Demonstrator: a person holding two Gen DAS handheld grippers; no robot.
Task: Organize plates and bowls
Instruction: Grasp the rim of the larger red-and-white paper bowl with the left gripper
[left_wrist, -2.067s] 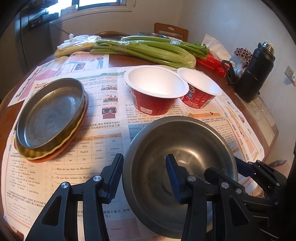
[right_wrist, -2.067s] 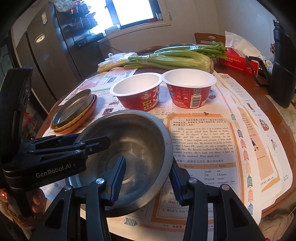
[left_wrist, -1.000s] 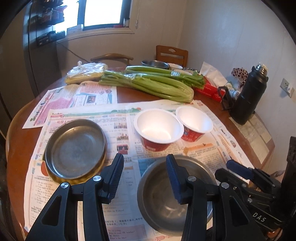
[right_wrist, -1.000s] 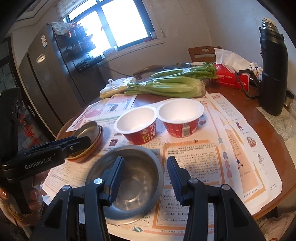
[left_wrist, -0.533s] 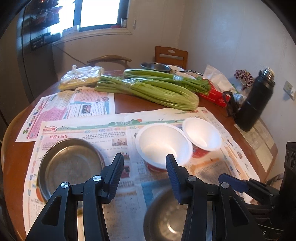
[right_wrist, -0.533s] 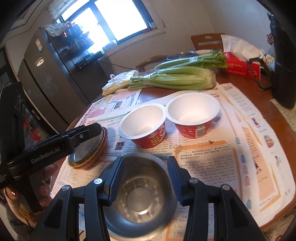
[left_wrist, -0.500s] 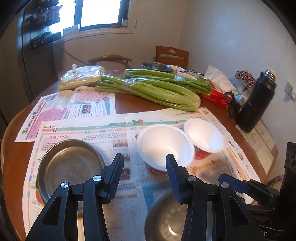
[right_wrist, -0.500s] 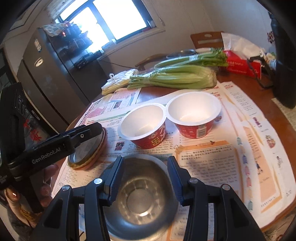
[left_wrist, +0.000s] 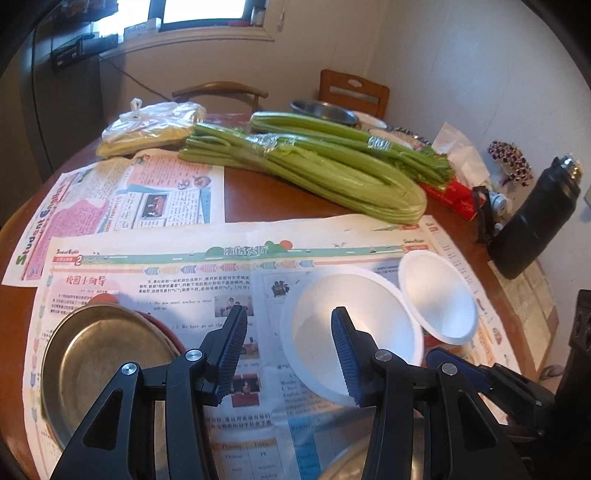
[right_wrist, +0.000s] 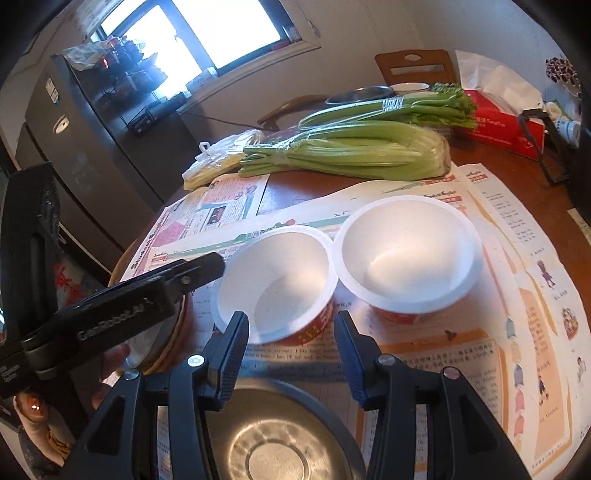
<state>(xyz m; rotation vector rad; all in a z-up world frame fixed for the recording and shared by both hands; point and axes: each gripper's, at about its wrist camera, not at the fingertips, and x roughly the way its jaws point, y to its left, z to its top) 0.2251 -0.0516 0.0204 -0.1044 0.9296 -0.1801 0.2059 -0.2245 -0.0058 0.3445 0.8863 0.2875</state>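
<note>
so, both claws hung empty over the table, the near cup dead ahead of the right one.

my right claw (right_wrist: 291, 343) sat part-open with nothing between its pads, and the near cup (right_wrist: 275, 284) lay just past its tips, a shade left of centre; the far cup (right_wrist: 406, 254) touched it rim to rim on the right. my left claw (left_wrist: 288, 349) was likewise part-open and empty, with the same cup (left_wrist: 351, 332) off to its right, so i judged the right hand better lined up. the steel bowl (right_wrist: 273, 439) sat under the right claw, mostly cut off by the frame and my fingers. the plate stack (left_wrist: 99, 365) lay at the left, half hidden behind the left claw's arm; i couldn't count the plates below the top one.
</note>
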